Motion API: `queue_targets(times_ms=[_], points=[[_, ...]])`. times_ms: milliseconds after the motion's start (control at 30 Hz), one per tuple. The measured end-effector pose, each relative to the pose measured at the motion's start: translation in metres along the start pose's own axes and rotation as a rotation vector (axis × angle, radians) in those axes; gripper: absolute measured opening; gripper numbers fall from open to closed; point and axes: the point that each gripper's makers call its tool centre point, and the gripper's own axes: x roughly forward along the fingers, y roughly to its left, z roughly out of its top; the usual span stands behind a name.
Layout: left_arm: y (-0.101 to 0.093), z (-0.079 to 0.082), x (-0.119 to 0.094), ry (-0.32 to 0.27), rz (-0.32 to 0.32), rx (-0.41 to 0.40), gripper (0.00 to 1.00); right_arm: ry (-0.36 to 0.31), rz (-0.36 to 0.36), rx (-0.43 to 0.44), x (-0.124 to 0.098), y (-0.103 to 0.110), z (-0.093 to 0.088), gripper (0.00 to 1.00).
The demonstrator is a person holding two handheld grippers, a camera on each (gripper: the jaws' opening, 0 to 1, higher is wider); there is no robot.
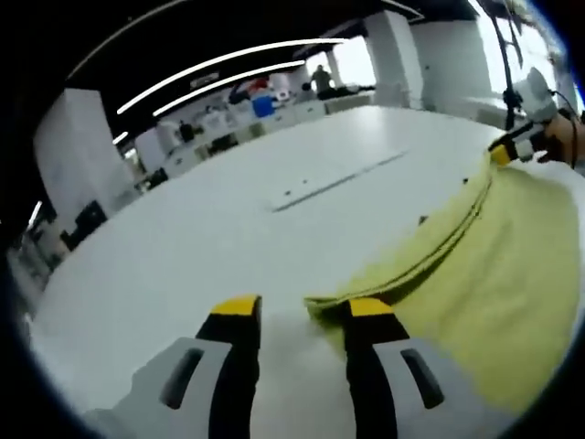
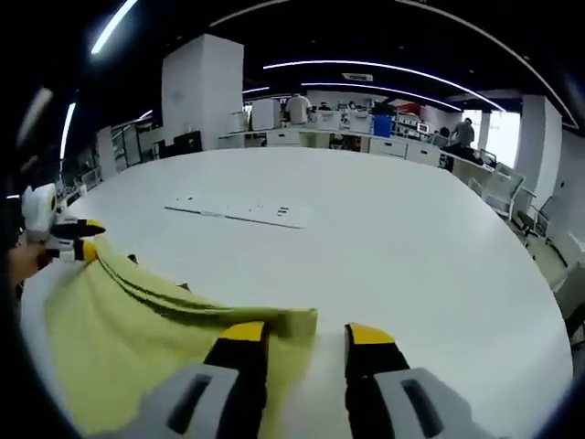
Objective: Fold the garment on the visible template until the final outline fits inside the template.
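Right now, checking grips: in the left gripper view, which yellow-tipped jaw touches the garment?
The right-hand jaw of the left gripper; the yellow garment corner lies against it, while the other stands over bare table.

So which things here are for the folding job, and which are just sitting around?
For the job:
- yellow garment
- left claw
- right claw
- white table it lies on

Just around:
- dark line marking on the table
- desks and boxes in the background
- people far behind

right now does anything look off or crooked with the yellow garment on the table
Nothing damaged or spilled. The yellow garment lies in loose layered folds on the white table, its edge wavy rather than straight.
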Motion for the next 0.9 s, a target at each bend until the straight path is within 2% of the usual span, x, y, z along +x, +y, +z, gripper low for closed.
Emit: queue_targets(times_ms=[100, 300, 433, 567, 733, 900], points=[[0.009, 0.001, -0.002, -0.001, 0.021, -0.001, 0.39, 0.001, -0.006, 0.020, 0.003, -0.005, 0.004, 0.31], [0.016, 0.003, -0.014, 0.003, 0.035, -0.018, 0.44, 0.021, 0.016, 0.053, -0.002, 0.000, 0.007, 0.37], [0.015, 0.005, -0.024, 0.004, 0.018, -0.089, 0.52, 0.039, 0.039, 0.079, -0.011, 0.005, 0.006, 0.44], [0.010, 0.014, -0.038, -0.013, -0.002, -0.108, 0.60, 0.050, 0.063, 0.100, -0.026, 0.011, 0.008, 0.55], [0.004, 0.020, -0.054, -0.030, -0.044, -0.129, 0.73, 0.061, 0.090, 0.085, -0.049, 0.018, 0.010, 0.61], [0.000, 0.016, -0.074, -0.011, -0.066, -0.101, 0.81, 0.070, 0.133, 0.068, -0.073, 0.029, 0.008, 0.65]])
